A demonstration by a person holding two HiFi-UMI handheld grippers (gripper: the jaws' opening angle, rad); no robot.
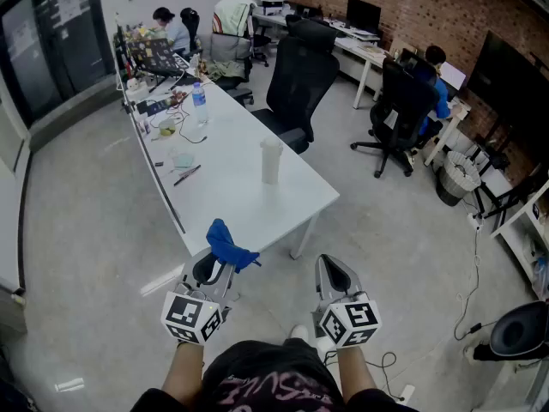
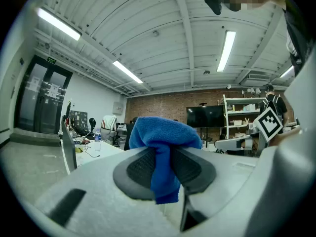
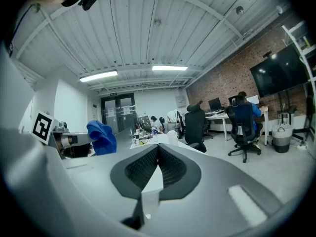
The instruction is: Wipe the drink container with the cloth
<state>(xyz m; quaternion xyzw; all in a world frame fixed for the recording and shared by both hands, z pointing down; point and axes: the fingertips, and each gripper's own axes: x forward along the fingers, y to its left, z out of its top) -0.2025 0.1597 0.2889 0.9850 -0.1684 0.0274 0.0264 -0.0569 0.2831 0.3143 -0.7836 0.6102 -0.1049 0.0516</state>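
White table [image 1: 244, 200] stretches ahead, beyond both grippers. Right gripper [image 3: 158, 149] has its jaws pressed together, empty; left gripper [image 2: 163, 149] has its jaws clamped on fabric. Pale drink container [image 1: 271, 161] stands upright near the table's near end, untouched. Bunched blue cloth [image 2: 165, 130] fills the left jaws.

The cloth [image 2: 165, 132] is blue, soft and napped, wholly matt; the fingers [image 2: 140, 168] of the left gripper [image 1: 221, 266] bear dark, finely ribbed, rubber-like pads set in a smooth, matt, pale-grey plastic shell, and the right gripper [image 3: 158, 149] shows the same finish. The drink container [image 1: 271, 161] looks off-white and dull, possibly plastic or paper, though it is too small here to tell, and stands on a smooth white surface [image 1: 249, 204] with little gloss. The floor [image 1: 86, 230] is pale grey and smooth with a faint sheen; the wall [image 1: 412, 7] is rough red brick.
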